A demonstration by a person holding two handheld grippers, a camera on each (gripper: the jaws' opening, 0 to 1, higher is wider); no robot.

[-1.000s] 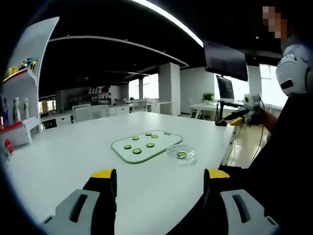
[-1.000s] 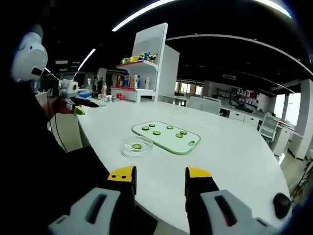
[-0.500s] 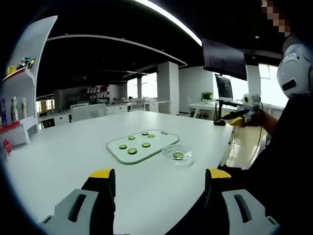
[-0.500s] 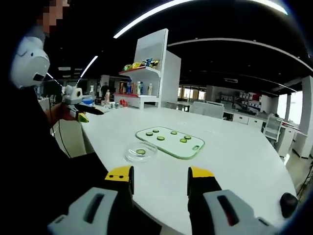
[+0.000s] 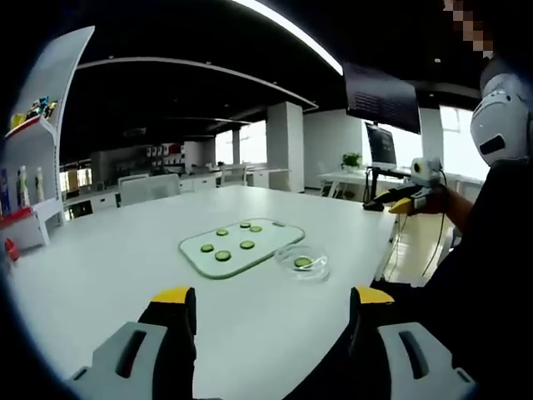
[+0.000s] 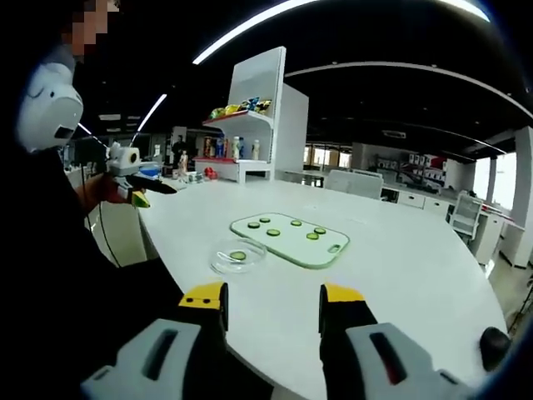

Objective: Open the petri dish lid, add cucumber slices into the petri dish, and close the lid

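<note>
left claw (image 5: 271,300) apart | right claw (image 6: 272,296) apart | dish (image 5: 301,263) lidded, one slice inside, at 4 o'clock of board (image 5: 241,245) | bench (image 5: 125,250)

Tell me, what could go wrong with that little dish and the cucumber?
1. The dish sits near the table edge on the person's side; a clumsy nudge while lifting its lid could push it off.
2. The dish is clear and hard to see, so the fingers might miss the lid's rim.
3. The slices lie flat on the board; thin, flat pieces may slip from the grip or get squashed.
</note>
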